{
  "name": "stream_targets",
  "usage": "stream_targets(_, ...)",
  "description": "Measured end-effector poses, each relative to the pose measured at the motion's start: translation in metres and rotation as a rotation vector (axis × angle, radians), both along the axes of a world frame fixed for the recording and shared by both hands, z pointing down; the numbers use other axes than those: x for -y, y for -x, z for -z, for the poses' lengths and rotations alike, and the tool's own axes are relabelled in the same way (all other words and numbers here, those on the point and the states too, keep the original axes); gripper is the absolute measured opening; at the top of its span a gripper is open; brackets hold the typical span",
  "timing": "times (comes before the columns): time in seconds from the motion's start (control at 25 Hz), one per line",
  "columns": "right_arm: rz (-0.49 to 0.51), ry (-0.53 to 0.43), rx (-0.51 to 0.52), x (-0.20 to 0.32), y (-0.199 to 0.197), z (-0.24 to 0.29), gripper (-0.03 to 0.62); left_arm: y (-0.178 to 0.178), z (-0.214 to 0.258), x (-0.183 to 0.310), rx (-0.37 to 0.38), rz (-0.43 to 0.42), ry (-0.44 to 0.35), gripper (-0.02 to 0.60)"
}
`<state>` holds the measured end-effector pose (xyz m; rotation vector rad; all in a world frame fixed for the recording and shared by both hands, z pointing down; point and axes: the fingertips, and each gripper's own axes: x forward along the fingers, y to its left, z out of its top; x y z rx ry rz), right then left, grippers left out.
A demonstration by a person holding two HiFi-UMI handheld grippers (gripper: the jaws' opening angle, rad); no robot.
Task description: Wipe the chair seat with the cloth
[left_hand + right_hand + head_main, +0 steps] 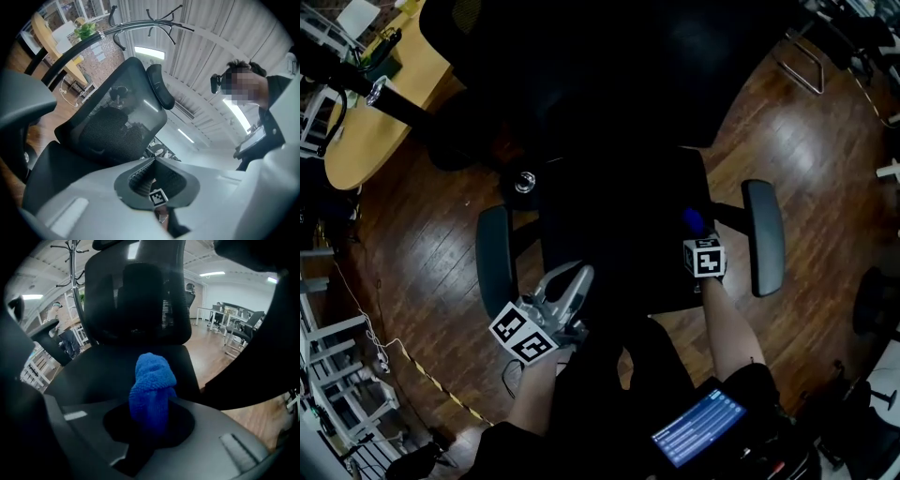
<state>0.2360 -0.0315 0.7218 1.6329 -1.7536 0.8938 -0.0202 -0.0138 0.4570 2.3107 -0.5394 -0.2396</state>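
Observation:
A black office chair fills the middle of the head view, its seat [619, 225] dark between two grey armrests [494, 258] [764, 234]. My right gripper [696, 232] is over the seat's right side, shut on a blue cloth [693, 220]. In the right gripper view the cloth [152, 385] sticks up from the black jaws [150, 420] over the seat [93, 376], facing the backrest [136, 291]. My grey left gripper [578, 277] hovers at the seat's front left, jaws shut and holding nothing. In the left gripper view, the left gripper [154, 160] tilts up toward the backrest [112, 122].
A wooden table [366, 131] stands at the upper left on the wood floor. A striped cable [441, 384] runs along the floor at lower left. Another chair base [874, 302] is at the right edge. A coat rack [154, 23] rises behind the chair.

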Motion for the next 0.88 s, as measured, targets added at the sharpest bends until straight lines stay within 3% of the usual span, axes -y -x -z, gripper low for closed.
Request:
stream_targets(0.24,-0.011,-0.011,-0.027,-0.008,-0.015,0.003,0.038,-0.014,0.003,-0.005,-0.018,-0.024,-0.004,0.005)
stream_targets(0.48,-0.022,-0.033,-0.020,-0.002,-0.002,0.009,0.038,0.002,0.001,-0.007,-0.014,0.003,-0.004,0.005)
stream_targets(0.64,0.083,-0.077,0.034,0.024,0.067,0.024,0.038,0.018,0.006,-0.008,-0.020,0.036,-0.001,0.005)
stream_targets(0.88,0.287,-0.072,0.213,0.040,0.220,0.027,0.038,0.039,0.015,-0.009,-0.023,0.083,-0.014,0.005)
